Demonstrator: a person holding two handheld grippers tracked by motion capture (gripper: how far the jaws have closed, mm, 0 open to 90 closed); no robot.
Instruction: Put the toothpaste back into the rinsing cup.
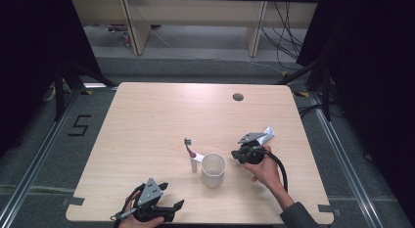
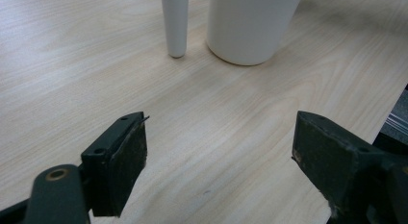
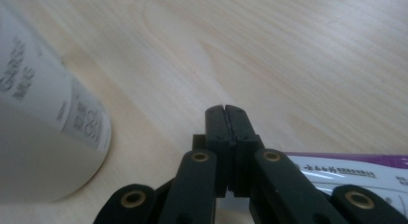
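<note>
pale wood table (image 1: pixel 147 120) carries everything. at its near left edge the left gripper (image 1: pixel 172 196) rests in a hand, jaws spread wide with nothing between them, pointing toward the cup. a toothbrush (image 1: pixel 190 152) lies just left of the white cup (image 1: pixel 214 169) near the middle. right of the cup the right gripper (image 1: pixel 236 155) has its jaws pressed together, empty, hovering over a white and purple tube (image 1: pixel 267 135) lying on the table.
</note>
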